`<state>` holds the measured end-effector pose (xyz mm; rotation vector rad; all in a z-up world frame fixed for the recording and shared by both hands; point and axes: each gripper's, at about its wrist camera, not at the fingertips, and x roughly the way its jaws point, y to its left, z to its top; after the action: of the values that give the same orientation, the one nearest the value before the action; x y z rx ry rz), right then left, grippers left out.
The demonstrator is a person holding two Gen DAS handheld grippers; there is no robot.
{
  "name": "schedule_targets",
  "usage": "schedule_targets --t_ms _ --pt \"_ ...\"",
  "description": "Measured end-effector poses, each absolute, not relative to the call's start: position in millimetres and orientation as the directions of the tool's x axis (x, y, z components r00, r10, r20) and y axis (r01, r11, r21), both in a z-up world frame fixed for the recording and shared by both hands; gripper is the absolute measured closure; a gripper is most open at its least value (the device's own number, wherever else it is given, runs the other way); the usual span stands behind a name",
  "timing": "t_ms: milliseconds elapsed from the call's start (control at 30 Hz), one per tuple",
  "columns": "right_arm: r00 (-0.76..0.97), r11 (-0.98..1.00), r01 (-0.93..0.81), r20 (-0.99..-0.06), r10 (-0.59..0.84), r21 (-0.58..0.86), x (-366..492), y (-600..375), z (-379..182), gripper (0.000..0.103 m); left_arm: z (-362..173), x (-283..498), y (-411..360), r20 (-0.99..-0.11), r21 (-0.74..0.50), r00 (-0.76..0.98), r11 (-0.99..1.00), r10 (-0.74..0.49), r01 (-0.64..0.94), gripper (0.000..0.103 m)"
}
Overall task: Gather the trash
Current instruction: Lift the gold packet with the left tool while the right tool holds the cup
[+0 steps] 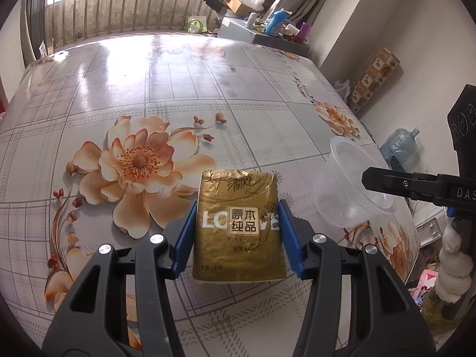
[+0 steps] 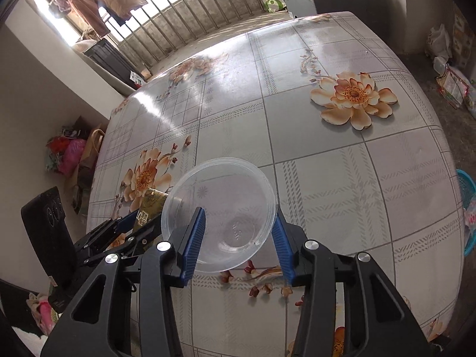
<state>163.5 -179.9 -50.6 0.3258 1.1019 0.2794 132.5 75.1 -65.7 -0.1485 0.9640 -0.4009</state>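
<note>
Flower-printed surface [image 1: 178, 95] spread beneath both your tools, railing [image 1: 119, 9] and cluttered cabinet [image 1: 238, 28] beyond, your left gripper [image 1: 236, 235] level, jaws clamped on the gold tissue pack [image 1: 238, 226], your right gripper [image 2: 238, 238] angled down, jaws gripping the clear plastic bowl [image 2: 220, 211] beside it.

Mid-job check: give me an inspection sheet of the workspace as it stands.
Surface: glossy floral-print tablecloth, bare apart from the held items.
Job's things: gold tissue pack; clear round plastic container.
Clutter: nothing seen on the table.
Grippers: left tongs shut on the pack; right tongs straddle the container, grip unclear.
Cables: nothing seen.
Surroundings: window bars, cluttered side cabinet, blue water jug, teal basket.
</note>
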Motion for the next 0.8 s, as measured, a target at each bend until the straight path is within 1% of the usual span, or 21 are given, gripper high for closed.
schedule_targets --t_ms 67,100,167,200,367,433,800 --pt "0.429 0.913 -0.043 -0.818 0.384 0.406 159.5 -185.1 -52.6 0.068 -65.3 132.2 74.7 -0.769 -0.292 0.506 0.919 -0.390 0.264 0.053" --pt "0.431 0.911 -0.037 -0.816 0.386 0.411 157.7 -187.5 -54.2 0.073 -64.5 131.3 72.5 -0.770 -0.287 0.508 0.921 -0.386 0.264 0.053" --pt "0.430 0.908 -0.023 -0.816 0.387 0.418 156.0 -191.2 -57.1 0.079 -64.1 131.1 69.7 -0.772 -0.273 0.513 0.924 -0.376 0.266 0.053" --pt "0.428 0.907 -0.021 -0.816 0.388 0.421 155.5 -192.5 -58.6 0.084 -63.9 131.2 68.1 -0.773 -0.265 0.515 0.926 -0.370 0.268 0.053" --pt "0.428 0.906 -0.008 -0.818 0.385 0.422 154.3 -195.7 -64.1 0.095 -66.5 129.7 56.1 -0.778 -0.237 0.522 0.934 -0.348 0.269 0.053" --pt "0.429 0.900 -0.001 -0.813 0.394 0.435 154.1 -197.7 -65.6 0.096 -66.9 129.8 52.2 -0.780 -0.228 0.525 0.936 -0.341 0.269 0.053" --pt "0.450 0.888 0.025 -0.798 0.400 0.459 151.6 -212.6 -61.6 0.097 -69.9 133.5 42.2 -0.782 -0.200 0.534 0.941 -0.321 0.272 0.053"
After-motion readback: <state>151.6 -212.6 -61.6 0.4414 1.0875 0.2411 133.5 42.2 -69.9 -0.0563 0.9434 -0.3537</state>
